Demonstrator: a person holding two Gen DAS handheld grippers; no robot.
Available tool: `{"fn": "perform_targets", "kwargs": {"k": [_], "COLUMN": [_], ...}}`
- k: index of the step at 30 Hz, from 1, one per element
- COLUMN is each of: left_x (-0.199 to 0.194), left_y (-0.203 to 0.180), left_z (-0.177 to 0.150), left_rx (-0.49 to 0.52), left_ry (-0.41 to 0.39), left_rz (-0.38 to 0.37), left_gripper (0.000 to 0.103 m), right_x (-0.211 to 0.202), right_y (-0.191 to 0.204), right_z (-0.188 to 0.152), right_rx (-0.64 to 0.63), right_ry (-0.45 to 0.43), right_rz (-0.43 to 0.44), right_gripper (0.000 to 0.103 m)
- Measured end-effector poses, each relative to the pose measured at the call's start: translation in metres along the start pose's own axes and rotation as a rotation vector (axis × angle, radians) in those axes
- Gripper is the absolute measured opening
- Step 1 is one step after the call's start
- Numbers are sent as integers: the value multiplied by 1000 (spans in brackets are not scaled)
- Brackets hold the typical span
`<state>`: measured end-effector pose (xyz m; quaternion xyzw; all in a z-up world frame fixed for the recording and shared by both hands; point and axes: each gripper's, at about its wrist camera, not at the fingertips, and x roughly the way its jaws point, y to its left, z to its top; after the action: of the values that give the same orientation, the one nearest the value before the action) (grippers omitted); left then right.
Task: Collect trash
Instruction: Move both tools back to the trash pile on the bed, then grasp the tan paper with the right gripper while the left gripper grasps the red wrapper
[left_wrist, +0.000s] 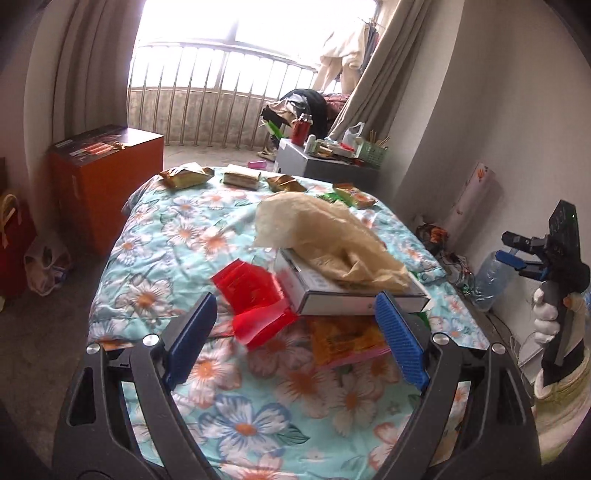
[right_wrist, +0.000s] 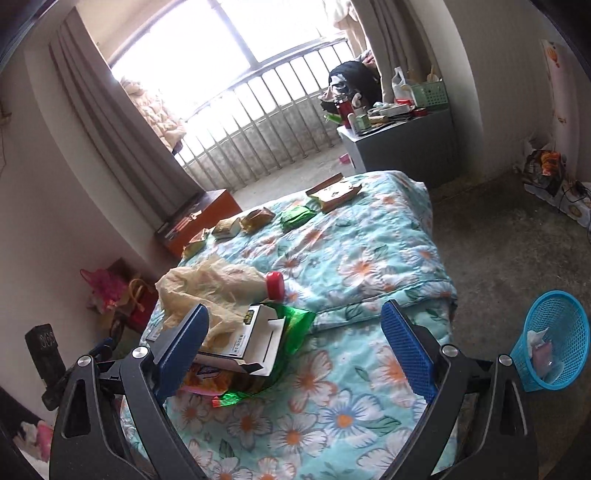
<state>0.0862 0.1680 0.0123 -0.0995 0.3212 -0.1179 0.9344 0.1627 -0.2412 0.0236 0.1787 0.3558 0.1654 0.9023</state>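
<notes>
Left wrist view: the left gripper (left_wrist: 295, 325) hangs with jaws spread wide and empty, a white box (left_wrist: 354, 291) lying flat just ahead, long side running across, half buried under one crumpled beige bag (left_wrist: 328, 236); a red wrapper (left_wrist: 255, 299) sits left of it, an orange packet (left_wrist: 343, 339) partly hidden beneath. Right wrist view: the right gripper (right_wrist: 295, 332) gapes too, holding nothing, the pile ahead-left behind its left finger (right_wrist: 181, 347); one blue basket (right_wrist: 554, 339) stands far right on the floor, contents blurry; five snack packs (right_wrist: 295, 216) line the far quilt (right_wrist: 369, 266).
</notes>
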Motion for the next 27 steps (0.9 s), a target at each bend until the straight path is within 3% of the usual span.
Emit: {"fn": "perform_targets", "kwargs": {"k": [8,17,19,21,27], "left_x": [48,82,85,90,88], "left_y": [21,15,13,16,29], "left_z": [-17,-28,-30,-32,-34], "left_rx": [31,195,223,218,145], "left_ry": [119,182,191,210,200], "left_rz": [33,68,76,74,29], "left_gripper": [72,66,58,42,26], "right_x": [35,61,66,71,86], "right_y": [46,74,79,84,100], "right_z": [-5,-6,-5,-5,-5], "right_rx": [-35,-64,-72,-77,-96], "right_ry": [92,152,159,168,195], "right_rz": [55,64,65,70,88], "right_gripper": [91,91,91,91,91]}}
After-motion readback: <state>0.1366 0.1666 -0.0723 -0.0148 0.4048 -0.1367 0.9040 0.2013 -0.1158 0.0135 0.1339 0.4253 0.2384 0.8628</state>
